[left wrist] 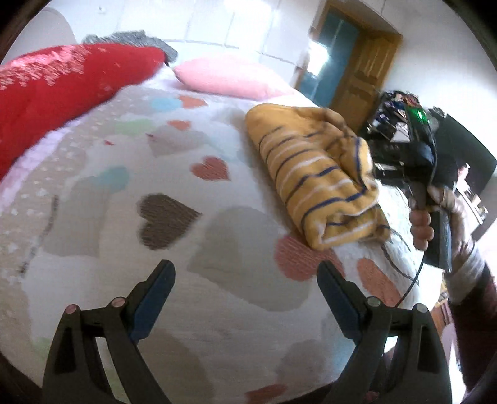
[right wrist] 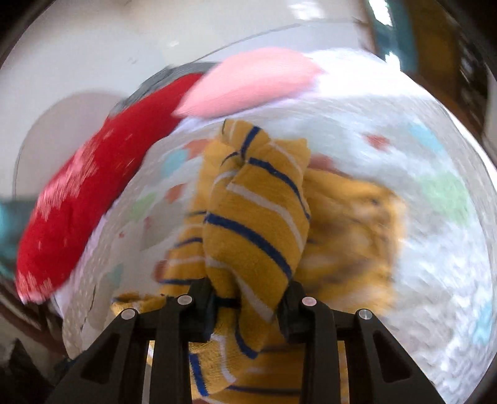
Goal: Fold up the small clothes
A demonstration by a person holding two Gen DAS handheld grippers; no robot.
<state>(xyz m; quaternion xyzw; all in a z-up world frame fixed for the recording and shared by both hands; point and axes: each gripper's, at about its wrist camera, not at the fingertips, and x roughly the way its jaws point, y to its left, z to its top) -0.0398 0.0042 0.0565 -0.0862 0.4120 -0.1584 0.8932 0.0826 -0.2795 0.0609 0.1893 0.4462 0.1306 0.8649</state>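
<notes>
So the folded garment [left wrist: 313, 177] sits on the bed [left wrist: 186, 217], right side, pillow [left wrist: 230, 77] behind it, blanket [left wrist: 62, 93] off to the left.

White walls [left wrist: 202, 25] and a wooden door [left wrist: 366, 71] surround the heart-patterned bed [left wrist: 192, 192].

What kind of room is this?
Most likely a bedroom. There is a bed with a heart-patterned cover, a pink pillow at its far end, and a wooden door behind. A yellow striped garment lies on the bed.
</notes>
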